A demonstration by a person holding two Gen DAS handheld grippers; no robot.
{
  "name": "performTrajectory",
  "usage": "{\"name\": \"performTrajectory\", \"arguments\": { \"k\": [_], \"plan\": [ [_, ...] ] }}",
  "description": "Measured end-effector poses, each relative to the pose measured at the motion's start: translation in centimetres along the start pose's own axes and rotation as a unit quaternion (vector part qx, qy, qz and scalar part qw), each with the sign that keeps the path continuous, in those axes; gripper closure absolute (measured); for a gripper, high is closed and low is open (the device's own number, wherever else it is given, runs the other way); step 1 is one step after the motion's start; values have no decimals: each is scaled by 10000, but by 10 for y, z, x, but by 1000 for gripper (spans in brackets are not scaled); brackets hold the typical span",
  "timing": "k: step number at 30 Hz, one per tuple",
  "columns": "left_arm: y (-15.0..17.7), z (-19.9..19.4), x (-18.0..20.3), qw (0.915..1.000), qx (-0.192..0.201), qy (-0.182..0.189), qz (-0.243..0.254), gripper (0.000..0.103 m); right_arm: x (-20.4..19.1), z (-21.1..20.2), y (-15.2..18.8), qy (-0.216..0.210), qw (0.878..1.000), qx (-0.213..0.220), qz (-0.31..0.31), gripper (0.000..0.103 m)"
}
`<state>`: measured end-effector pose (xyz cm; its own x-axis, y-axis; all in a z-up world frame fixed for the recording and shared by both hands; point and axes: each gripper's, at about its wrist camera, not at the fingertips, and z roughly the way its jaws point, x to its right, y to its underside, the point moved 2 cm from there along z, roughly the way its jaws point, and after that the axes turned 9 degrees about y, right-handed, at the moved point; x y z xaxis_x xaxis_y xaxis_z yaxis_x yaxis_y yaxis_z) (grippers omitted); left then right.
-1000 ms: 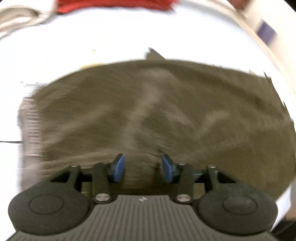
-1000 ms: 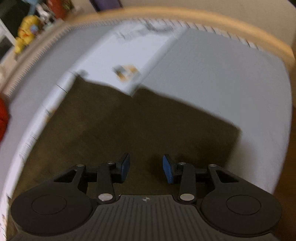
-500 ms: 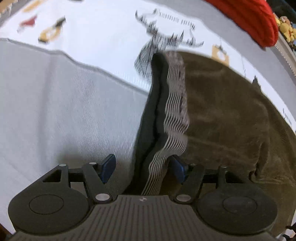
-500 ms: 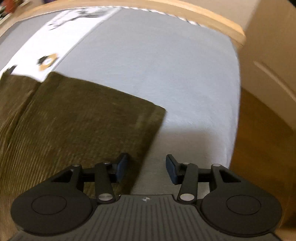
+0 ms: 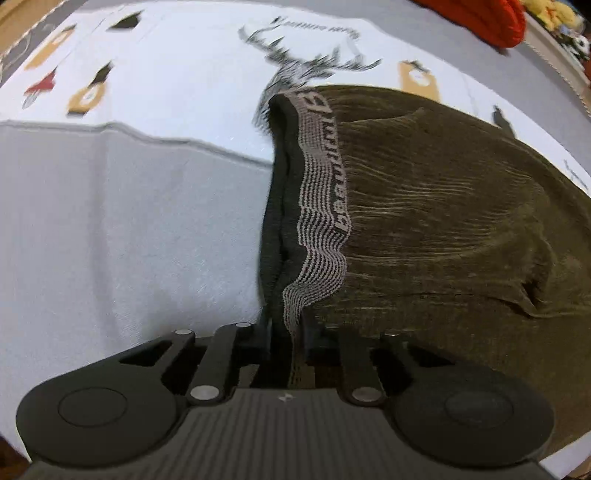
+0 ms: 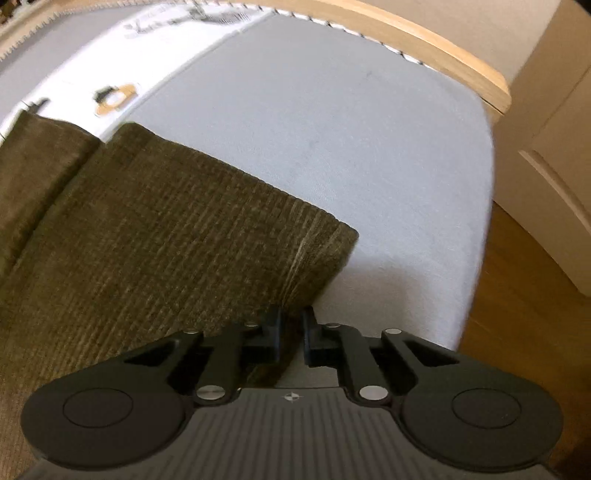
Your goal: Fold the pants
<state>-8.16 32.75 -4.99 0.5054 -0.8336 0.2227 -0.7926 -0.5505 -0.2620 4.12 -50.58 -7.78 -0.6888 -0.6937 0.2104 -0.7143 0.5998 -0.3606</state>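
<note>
Left wrist: left gripper (image 5: pixel 286 341) fingers just clamped pants (image 5: pixel 443 221) waistband (image 5: pixel 321 206); right gripper (image 6: pixel 290 338) fingers just clamped hem corner.

Ahead of you lies a pale grey bedsheet (image 6: pixel 332 122) spread flat. On it sits a white printed cloth (image 5: pixel 192 74) showing a black sketched deer (image 5: pixel 314 66), small tan tags and dark shapes. A red fabric bundle (image 5: pixel 480 18) rests at the far edge, with yellow soft toys (image 5: pixel 550 14) just beyond. You also see a light wooden bed frame (image 6: pixel 443 48), wooden floor (image 6: pixel 524 314) and a cream cabinet (image 6: pixel 554 110).
</note>
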Motion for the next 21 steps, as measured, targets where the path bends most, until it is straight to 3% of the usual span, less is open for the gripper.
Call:
{"name": "performTrajectory", "arguments": {
  "k": [2,5,8,11,13,17,19,21],
  "plan": [
    [4,-4,-1,10000,33,-9,21,86,2,2,-1,81,9999,-88,57,93],
    [1,-8,6,9987,116,-403,280,58,-5,-3,-2,9,9999,123,22,92],
    [-1,-31,22,9941,618,-689,559,56,-12,-12,-4,-99,9993,327,-134,89],
    [2,-44,48,9929,887,-59,793,56,-16,-39,-5,84,9949,928,-375,79],
    [9,-44,68,9896,895,277,1092,56,-22,-60,-5,86,9887,1418,-484,78],
    [27,-12,96,9826,433,436,1751,56,-38,-96,8,-633,9771,1919,-669,74],
    [38,15,94,9817,-74,105,1901,53,-48,-110,17,-1081,9710,1973,-807,72],
    [43,21,91,9817,-108,11,1901,50,-61,-126,27,-1616,9605,2003,-1060,72]
  ]
}}
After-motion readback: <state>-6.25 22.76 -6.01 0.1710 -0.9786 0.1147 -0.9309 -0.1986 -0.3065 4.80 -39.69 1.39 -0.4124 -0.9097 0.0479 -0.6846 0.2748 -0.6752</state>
